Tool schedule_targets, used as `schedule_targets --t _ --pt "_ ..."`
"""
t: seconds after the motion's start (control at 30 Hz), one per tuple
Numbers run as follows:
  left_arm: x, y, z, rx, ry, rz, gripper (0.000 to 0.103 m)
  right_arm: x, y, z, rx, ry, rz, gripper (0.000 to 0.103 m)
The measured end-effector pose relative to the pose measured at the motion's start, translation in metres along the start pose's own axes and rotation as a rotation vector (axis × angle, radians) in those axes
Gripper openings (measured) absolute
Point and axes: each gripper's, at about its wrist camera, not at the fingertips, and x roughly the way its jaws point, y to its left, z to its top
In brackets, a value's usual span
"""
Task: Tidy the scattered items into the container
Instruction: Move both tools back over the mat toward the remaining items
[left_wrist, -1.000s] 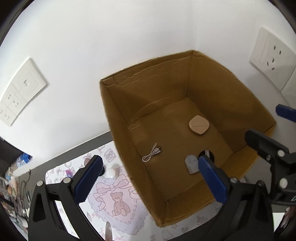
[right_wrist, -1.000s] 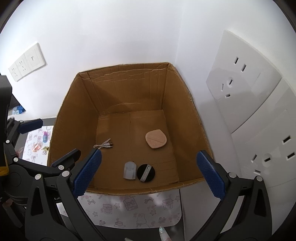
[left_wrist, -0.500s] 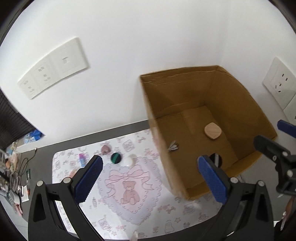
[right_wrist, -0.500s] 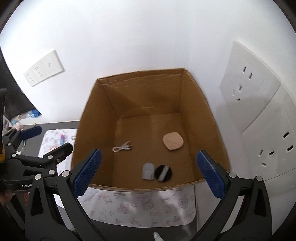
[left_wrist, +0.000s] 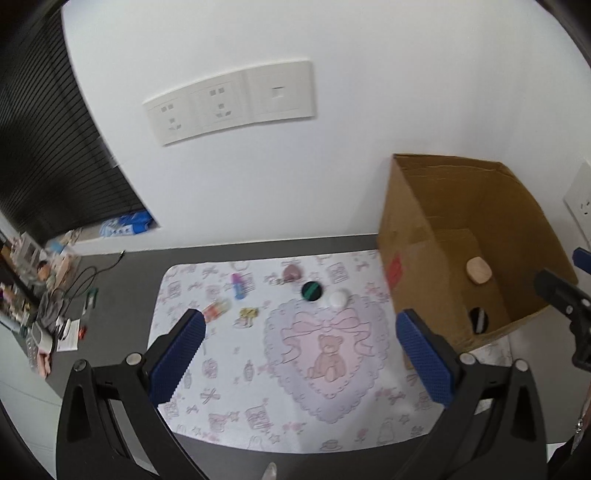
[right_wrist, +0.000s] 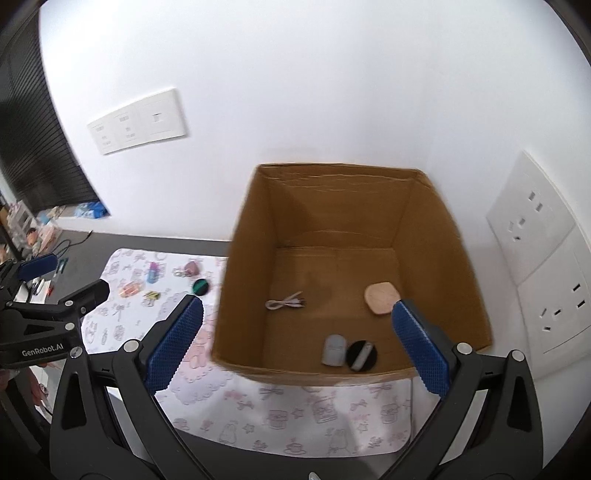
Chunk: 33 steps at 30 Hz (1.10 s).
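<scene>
A brown cardboard box (left_wrist: 413, 236) (right_wrist: 251, 258) stands at the right end of a patterned mat (left_wrist: 332, 369). Inside it lie a tan pad (right_wrist: 382, 298), a white cable (right_wrist: 285, 304), a grey piece (right_wrist: 333, 350) and a black disc (right_wrist: 362, 355). On the mat lie a green-black disc (left_wrist: 311, 290), a white round lid (left_wrist: 338, 298), a pink item (left_wrist: 291, 272), a blue-pink tube (left_wrist: 239, 285), an orange packet (left_wrist: 218, 308) and a yellow clip (left_wrist: 248, 313). My left gripper (left_wrist: 301, 358) is open and empty above the mat. My right gripper (right_wrist: 295, 343) is open and empty before the box.
White wall sockets (left_wrist: 229, 101) are on the back wall, and more (right_wrist: 535, 258) are on the right wall beside the box. Clutter and cables (left_wrist: 48, 295) lie on the dark desk at the far left. Black blinds (left_wrist: 37, 129) are at the upper left.
My left gripper has swung left, away from the box, and now looks over the mat and its loose items. My right gripper has pulled back and higher from the box.
</scene>
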Motion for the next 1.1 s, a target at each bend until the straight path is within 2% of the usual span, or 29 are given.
schedule_targets --t 0.27,0.63,0.87,1.1 --pt "0.001 0.064 -0.012 -0.019 0.005 0.000 0.103 -0.005 0.060 -0.006 -0.042 -0.013 0.011 0.103" --pt "0.019 0.151 -0.022 0.015 0.033 -0.021 0.103 0.002 0.156 -0.024 -0.046 -0.017 -0.018 0.103" --pt "0.047 0.166 -0.027 0.043 0.086 -0.038 0.103 0.026 0.194 -0.025 -0.073 0.029 -0.026 0.103" --pt "0.085 0.154 -0.028 0.072 0.102 -0.064 0.103 0.059 0.197 -0.022 -0.099 0.062 -0.013 0.103"
